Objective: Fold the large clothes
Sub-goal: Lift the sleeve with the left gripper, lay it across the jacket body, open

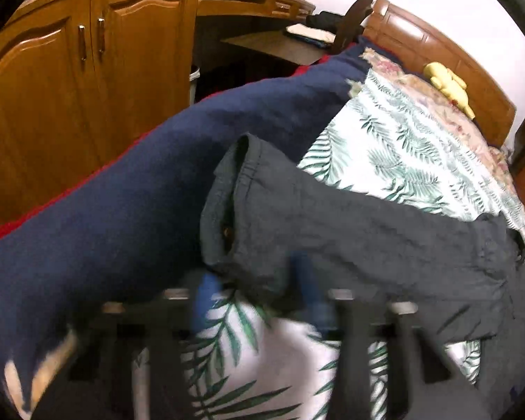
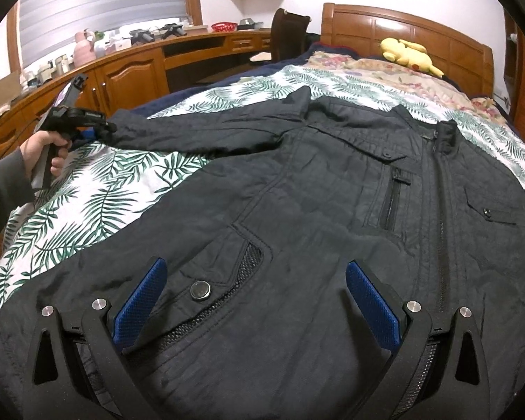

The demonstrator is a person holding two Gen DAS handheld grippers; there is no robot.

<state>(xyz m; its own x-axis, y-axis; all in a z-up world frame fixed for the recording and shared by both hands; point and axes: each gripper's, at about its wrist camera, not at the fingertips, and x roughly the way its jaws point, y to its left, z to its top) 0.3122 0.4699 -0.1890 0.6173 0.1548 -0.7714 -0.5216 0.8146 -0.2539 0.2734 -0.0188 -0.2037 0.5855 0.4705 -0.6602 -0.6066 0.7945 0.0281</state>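
A dark padded jacket [image 2: 332, 227] lies spread front-up on the bed, zipped, with its collar toward the headboard. Its left sleeve [image 1: 332, 217] stretches out to the bed's left side and ends in a cuff [image 1: 234, 210]. My left gripper [image 1: 259, 294] is blurred, and its blue pads [image 1: 206, 297] close on the lower edge of that cuff. In the right wrist view a hand holds this left gripper [image 2: 105, 127] at the sleeve end. My right gripper [image 2: 259, 301] stands wide open low over the jacket's hem, near a mesh pocket with a snap button [image 2: 200, 289], gripping nothing.
A leaf-print bedcover [image 2: 98, 206] lies under the jacket, and a navy blanket [image 1: 122, 192] runs along the bed's left edge. Wooden cabinets [image 1: 52, 70] and a desk stand to the left. A yellow plush toy [image 2: 406, 52] rests by the wooden headboard [image 2: 420, 31].
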